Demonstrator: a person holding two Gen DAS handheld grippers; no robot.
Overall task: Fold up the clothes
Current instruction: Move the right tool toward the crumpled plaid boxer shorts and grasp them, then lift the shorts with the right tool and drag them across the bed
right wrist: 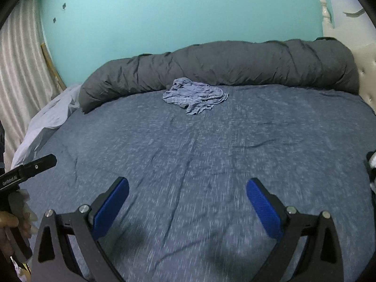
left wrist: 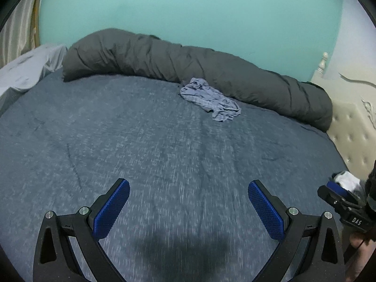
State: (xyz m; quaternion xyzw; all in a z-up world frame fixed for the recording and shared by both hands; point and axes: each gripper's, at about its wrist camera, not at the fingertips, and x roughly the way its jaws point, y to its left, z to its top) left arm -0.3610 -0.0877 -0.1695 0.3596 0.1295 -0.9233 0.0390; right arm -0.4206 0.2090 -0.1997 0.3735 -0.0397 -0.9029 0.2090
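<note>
A crumpled pale blue garment [left wrist: 210, 101] [right wrist: 195, 95] lies on the blue bedspread [left wrist: 141, 141] [right wrist: 211, 145], far across the bed against a rolled grey duvet [left wrist: 164, 58] [right wrist: 235, 63]. My left gripper [left wrist: 189, 185] is open above the near part of the bed, nothing between its blue pads [left wrist: 112, 208]. My right gripper [right wrist: 187, 184] is open too, well short of the garment. The right tool's body shows at the right edge of the left wrist view, the left tool's at the left edge of the right wrist view.
A teal wall [left wrist: 188, 11] backs the bed. A cream tufted headboard [left wrist: 352, 136] stands on the right, a curtain [right wrist: 21, 75] and a pale sheet [right wrist: 47, 122] on the left. A black and white cloth [left wrist: 347, 181] lies near the headboard. A hand [right wrist: 9, 225] holds the left tool.
</note>
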